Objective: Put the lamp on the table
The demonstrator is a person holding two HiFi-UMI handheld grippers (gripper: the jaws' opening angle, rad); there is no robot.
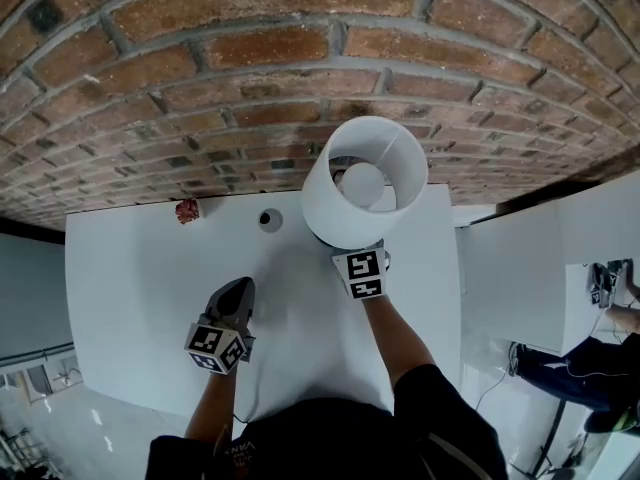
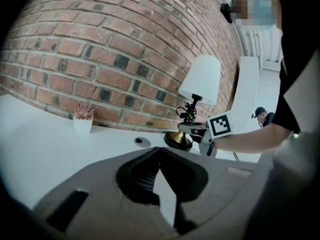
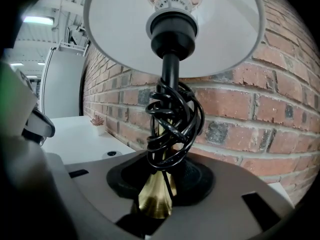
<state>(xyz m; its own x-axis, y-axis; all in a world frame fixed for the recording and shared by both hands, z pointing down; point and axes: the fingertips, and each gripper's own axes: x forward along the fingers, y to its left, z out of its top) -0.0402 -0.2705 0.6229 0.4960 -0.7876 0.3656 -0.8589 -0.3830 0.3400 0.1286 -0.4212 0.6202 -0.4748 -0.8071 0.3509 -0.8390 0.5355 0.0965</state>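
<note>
A lamp with a white shade (image 1: 365, 183), a brass base (image 2: 178, 139) and a black cord wound round its stem (image 3: 170, 126) stands upright at the back of the white table (image 1: 130, 288), close to the brick wall. Its base rests on the tabletop in the left gripper view. My right gripper (image 1: 368, 256) reaches in under the shade and is shut on the brass stem (image 3: 156, 196) just below the cord bundle. My left gripper (image 1: 235, 293) is shut and holds nothing. It hovers over the table's middle, to the left of the lamp, with nothing between its jaws (image 2: 161, 184).
A small potted plant (image 1: 187, 210) stands at the back left by the wall, and a round cable hole (image 1: 270, 219) lies between it and the lamp. The brick wall (image 1: 250, 78) runs right behind the table. A second white table (image 1: 510, 268) adjoins on the right, with a person (image 1: 580, 368) beyond it.
</note>
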